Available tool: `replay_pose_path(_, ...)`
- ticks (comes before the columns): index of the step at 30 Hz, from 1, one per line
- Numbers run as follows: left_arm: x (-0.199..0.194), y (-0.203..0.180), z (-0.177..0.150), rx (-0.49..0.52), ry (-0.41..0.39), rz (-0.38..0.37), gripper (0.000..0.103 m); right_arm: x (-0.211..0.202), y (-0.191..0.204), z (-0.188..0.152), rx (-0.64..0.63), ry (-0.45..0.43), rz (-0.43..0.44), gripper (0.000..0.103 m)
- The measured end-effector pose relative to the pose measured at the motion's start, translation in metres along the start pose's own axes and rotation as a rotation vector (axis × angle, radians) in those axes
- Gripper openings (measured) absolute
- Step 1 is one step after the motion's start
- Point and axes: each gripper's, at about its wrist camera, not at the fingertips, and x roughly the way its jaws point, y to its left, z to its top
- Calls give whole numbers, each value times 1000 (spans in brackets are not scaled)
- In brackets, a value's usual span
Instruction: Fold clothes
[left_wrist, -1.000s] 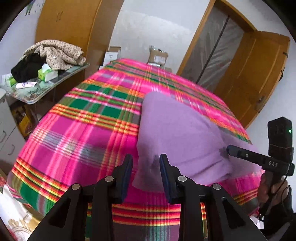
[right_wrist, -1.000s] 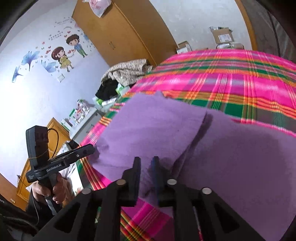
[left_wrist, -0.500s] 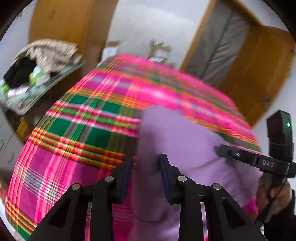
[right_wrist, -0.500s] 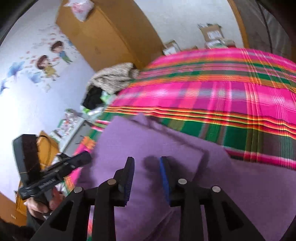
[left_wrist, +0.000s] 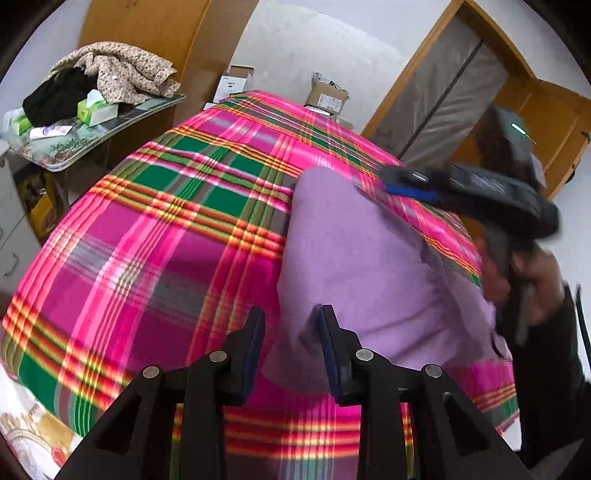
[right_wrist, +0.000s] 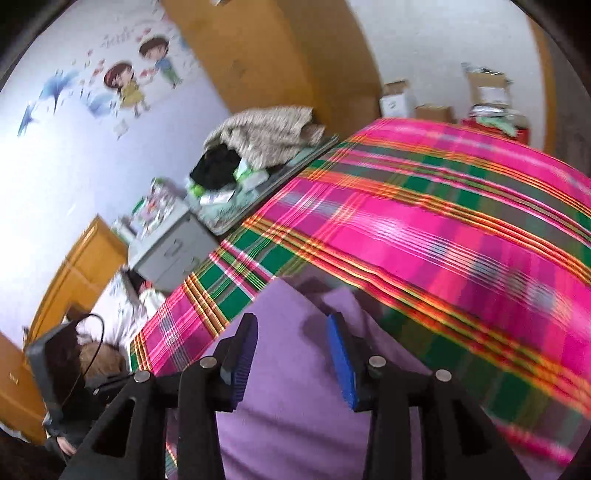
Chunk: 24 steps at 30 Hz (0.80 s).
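the purple garment (left_wrist: 369, 266) lies folded on the pink plaid bedspread (left_wrist: 177, 236), near the bed's front right edge in my left wrist view. a second ago my right gripper (right_wrist: 291, 354) sat low with its jaws nearly together over the cloth's folded edge; now it has lifted and swung across, and its jaws are opening with nothing pinched between them, the purple fabric only lying beneath. from the left camera that gripper, blurred, now hangs above the garment's far right corner, higher in the picture than before. my left gripper (left_wrist: 290, 349) keeps the same partly parted gap, empty, over the cloth's near left edge, which falls between the fingers in the view without the pads pressing it.

left of the bed a glass-topped side table (left_wrist: 110, 125) carries a heap of beige and black clothes (left_wrist: 110, 72) and a tissue box (left_wrist: 98, 109). cardboard boxes (left_wrist: 325, 98) sit past the bed's far end. behind stand a wooden wardrobe, a door, and a wall with cartoon stickers (right_wrist: 136, 81).
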Motion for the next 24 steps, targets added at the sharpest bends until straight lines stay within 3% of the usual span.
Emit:
replay_pose_path(6, -2, -4, -10, 11, 32, -36, 29, 47, 0, 15, -11, 121, 34, 39)
replay_pose_path(8, 1, -5, -13, 23, 42, -32, 19, 55, -2, 15, -4, 135, 34, 11)
replay_pose_path(12, 3, -4, -14, 18, 38, -39, 13, 52, -13, 17, 42, 100, 22, 8)
replay_pose_path(13, 3, -4, -15, 21, 36, -37, 12, 52, -17, 18, 53, 91, 14, 2)
replay_pose_path(19, 0, 0, -20, 14, 27, -36, 12, 53, -26, 20, 84, 69, -6, 2)
replay_pose_path(24, -19, -8, -13, 55, -41, 12, 13, 7, -10, 4, 18, -32, -40, 8)
